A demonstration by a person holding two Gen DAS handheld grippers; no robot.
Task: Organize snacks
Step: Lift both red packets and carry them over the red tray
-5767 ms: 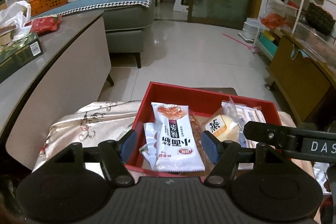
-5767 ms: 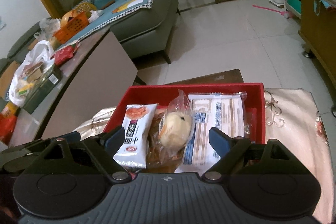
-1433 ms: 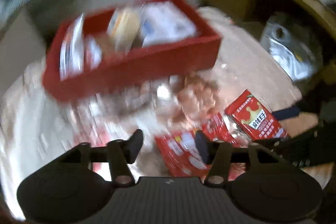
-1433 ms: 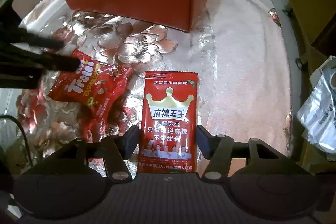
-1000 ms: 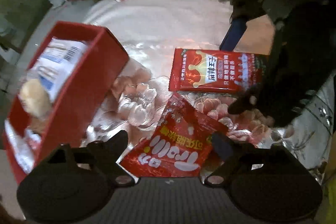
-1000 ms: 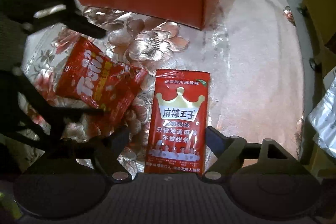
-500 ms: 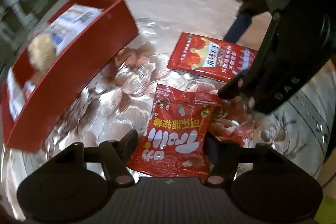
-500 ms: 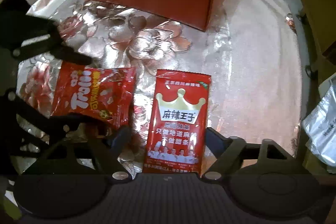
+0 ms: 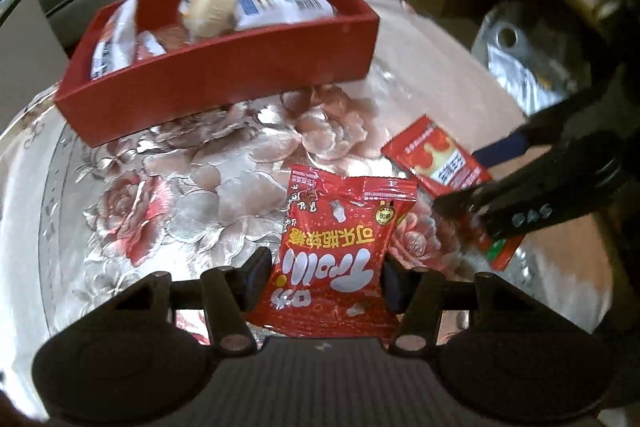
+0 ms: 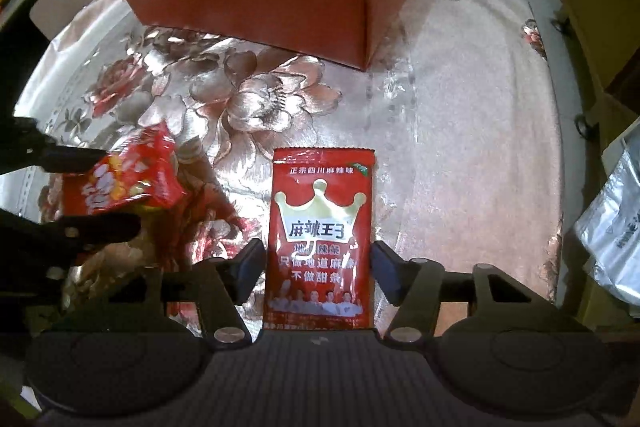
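Since a second ago the left gripper has rolled to line up with the Trolli gummy bag, which now is sitting lengthwise between its closing fingers, pinched and lifting off the floral tablecloth. The right gripper is holding in place, its fingers closing around the red crown-printed spicy snack packet, lying flat on the cloth; contact cannot be told. Beyond both, the red box is holding other snacks, with open cloth in between.
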